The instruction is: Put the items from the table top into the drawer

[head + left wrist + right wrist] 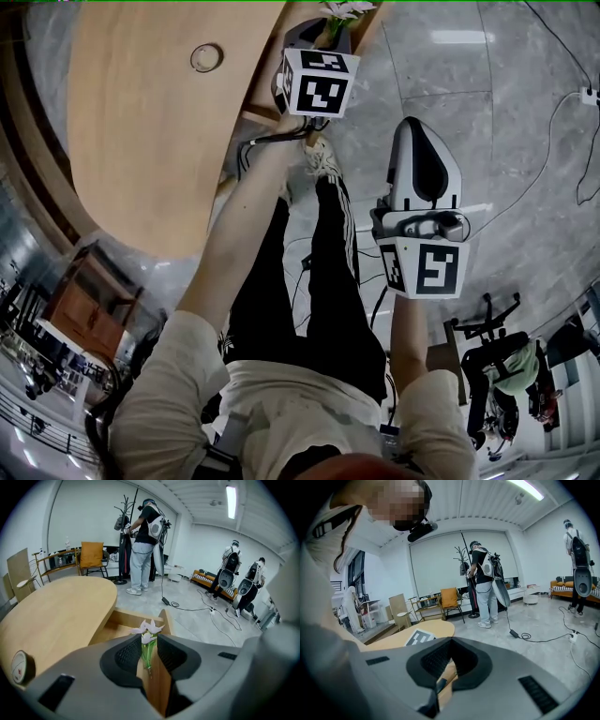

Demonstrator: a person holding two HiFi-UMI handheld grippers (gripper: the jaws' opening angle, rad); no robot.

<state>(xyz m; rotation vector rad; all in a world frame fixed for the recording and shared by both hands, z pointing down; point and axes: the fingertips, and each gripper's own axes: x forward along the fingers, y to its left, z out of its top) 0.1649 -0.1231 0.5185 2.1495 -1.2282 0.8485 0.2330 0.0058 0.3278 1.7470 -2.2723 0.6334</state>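
A small flower [149, 628], pale pink petals on a green stem, is being seen standing upright right between the left tongs [149, 639]. Those are being kept only a little apart, so the stem is sitting in the narrow gap and no real squeeze from the pads is being shown. All of that is being held over the open wooden drawer [136, 618], pretty much above its side wall, where the drawer is sticking out from the rounded edge of the bench [56, 616]. Over on the bench top a roll of tape [21, 666] is being left lying flat, well apart from the flower and near the left edge of the left gripper view. The right tongs [450, 644] are being held with the tips together and nothing between them; in the head view they are being carried out over the grey floor [506, 112], off to the right of the person's legs and well away from the drawer. Further back, a cable [187, 607] is being trailed across the floor, an orange chair [91, 555] is being parked by the wall, and somebody [143, 541] is being caught standing at a coat rack [125, 536], back turned.
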